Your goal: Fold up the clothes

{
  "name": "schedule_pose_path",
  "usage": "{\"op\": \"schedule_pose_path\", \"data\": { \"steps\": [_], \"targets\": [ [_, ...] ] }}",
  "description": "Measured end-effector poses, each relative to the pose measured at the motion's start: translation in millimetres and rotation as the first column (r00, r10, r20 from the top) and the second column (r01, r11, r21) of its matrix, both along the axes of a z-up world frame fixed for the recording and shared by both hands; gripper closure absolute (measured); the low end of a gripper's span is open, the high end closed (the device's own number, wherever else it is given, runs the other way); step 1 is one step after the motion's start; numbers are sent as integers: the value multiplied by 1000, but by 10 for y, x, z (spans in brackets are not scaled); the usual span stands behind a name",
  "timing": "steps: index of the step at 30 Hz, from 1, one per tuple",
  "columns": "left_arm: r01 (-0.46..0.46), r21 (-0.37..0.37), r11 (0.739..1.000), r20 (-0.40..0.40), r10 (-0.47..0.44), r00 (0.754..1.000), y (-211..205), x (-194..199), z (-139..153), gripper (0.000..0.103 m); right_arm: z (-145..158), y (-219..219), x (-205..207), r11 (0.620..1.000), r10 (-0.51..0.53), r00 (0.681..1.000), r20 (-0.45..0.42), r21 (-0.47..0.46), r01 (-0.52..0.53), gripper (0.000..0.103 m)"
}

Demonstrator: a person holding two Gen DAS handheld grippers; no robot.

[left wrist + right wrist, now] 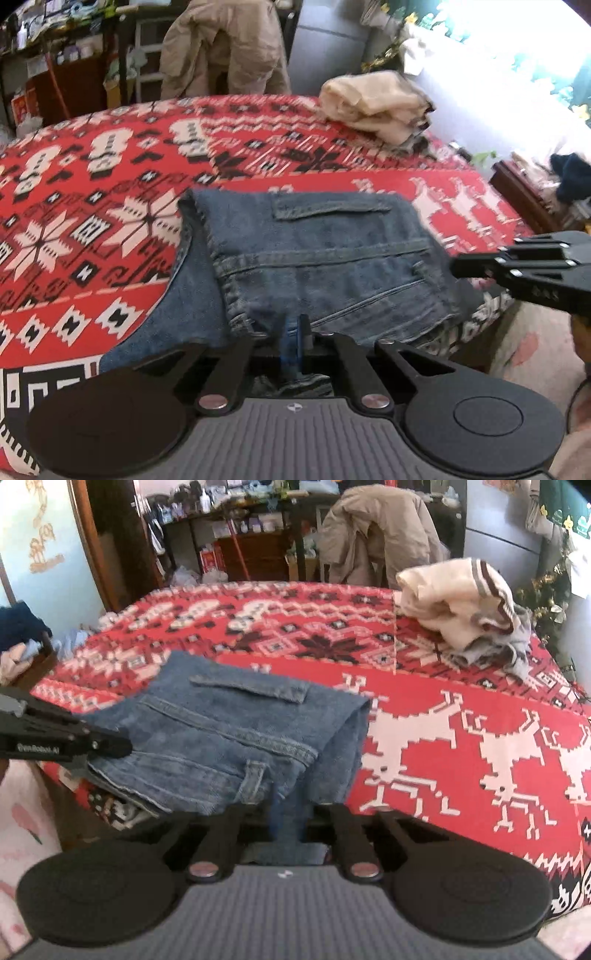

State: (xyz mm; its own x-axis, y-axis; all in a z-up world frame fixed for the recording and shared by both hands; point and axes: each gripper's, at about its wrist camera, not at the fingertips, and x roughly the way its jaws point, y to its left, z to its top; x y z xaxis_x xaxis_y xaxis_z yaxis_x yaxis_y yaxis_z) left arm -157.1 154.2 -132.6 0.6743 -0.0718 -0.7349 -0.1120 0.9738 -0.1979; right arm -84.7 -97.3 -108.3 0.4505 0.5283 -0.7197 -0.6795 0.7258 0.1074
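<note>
2 grippers, left gripper (295,332) and right gripper (291,812), each pinch the folded jeans' (314,251) near edge on the red blanket (92,166). Uneven lifting could undo the fold.

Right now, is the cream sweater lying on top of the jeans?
No. The cream sweater sits heaped at the far side of the red blanket, well apart from the jeans near the front edge.

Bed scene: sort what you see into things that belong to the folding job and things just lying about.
Part of the job:
- folded jeans at the near edge of the red patterned bedspread
- left gripper, shut on the jeans
- right gripper, shut on the jeans

Lying about:
- cream garment pile at the far corner
- beige jacket hung behind the bed
</note>
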Motion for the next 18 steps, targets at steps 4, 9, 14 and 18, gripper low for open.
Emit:
{"op": "schedule_pose_path", "data": {
  "steps": [4,9,14,18],
  "targets": [
    [56,-28,998,47,-54,997,-141,147,49,98,19,161,149,1000,-16,998,57,5,16,100],
    [82,5,997,-34,-81,996,-330,323,-73,97,-192,330,340,999,2,998,63,-52,1,99],
    [35,-85,996,-47,-39,998,-198,251,-150,94,-189,-8,247,999,6,1000,16,-37,-6,96],
    [29,-110,994,-58,-35,998,-174,273,-151,94,-232,-195,116,994,106,993,54,-44,-104,75]
  ]
}}
